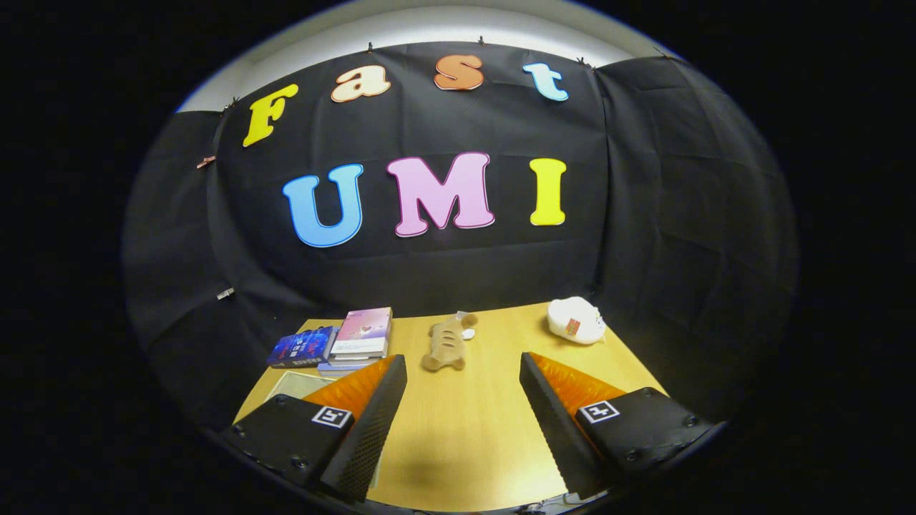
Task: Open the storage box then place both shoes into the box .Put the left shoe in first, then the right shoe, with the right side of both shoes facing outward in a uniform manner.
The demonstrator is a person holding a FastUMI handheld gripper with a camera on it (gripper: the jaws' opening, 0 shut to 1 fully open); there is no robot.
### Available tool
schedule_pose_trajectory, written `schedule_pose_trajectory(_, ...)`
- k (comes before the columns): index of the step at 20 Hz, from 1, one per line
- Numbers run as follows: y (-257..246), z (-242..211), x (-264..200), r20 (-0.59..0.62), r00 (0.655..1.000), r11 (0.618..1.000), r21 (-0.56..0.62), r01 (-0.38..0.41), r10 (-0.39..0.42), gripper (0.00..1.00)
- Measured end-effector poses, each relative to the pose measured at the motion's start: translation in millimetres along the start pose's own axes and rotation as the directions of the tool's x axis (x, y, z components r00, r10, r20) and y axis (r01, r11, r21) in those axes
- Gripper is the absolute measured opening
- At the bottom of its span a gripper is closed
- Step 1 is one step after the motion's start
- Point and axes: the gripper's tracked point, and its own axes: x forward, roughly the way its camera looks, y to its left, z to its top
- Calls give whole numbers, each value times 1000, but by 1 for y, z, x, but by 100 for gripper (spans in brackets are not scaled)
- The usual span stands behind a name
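A black cloth wall [458,272] hangs in soft folds behind and to both sides of the scene, pinned along its top edge with small clips below a strip of pale wall. In front of it sits a wooden table [465,429] with a smooth, warm yellow top and a faint grain, its far edge meeting the cloth. The gripper [463,372] reaches over the table's near part with its two wedge-shaped fingers spread wide, nothing between them but bare tabletop; their inner faces are finely ribbed, and each blocky base carries a small square marker. Beyond the left finger lies a stack of books [361,342], flat and glossy, with a pink-covered one on top, and just beside that stack, further left, a dark blue book [303,347] leans against it. A pale flat sheet or tray [297,385] lies on the table partly behind the left finger; what it is cannot be told. Ahead of the fingers, roughly centred between them, lies a tan plush toy [445,345], soft and elongated, with a small white tag at its far end. Near the table's far right corner, well apart from the right finger, rests a rounded white plush [575,320] with a small red patch. Where the storage box and the shoes are cannot be told here.
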Motion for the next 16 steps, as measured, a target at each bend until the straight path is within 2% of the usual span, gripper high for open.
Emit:
schedule_pose_trajectory(2, -24, 11, -6, 49, 999, 1000, -15, -2, 2, 99)
schedule_pose_trajectory(6, -57, 23, -15, 140, 988, 998, -33, -57, 61, 99)
schedule_pose_trajectory(9, -84, 21, -17, 196, 977, 993, -100, -66, 85, 99)
schedule_pose_trajectory(13, -81, 8, -14, 192, 960, 966, -201, -164, 203, 99)
schedule_pose_trajectory(16, -72, 3, -15, 164, 951, 952, -207, -227, 262, 98)
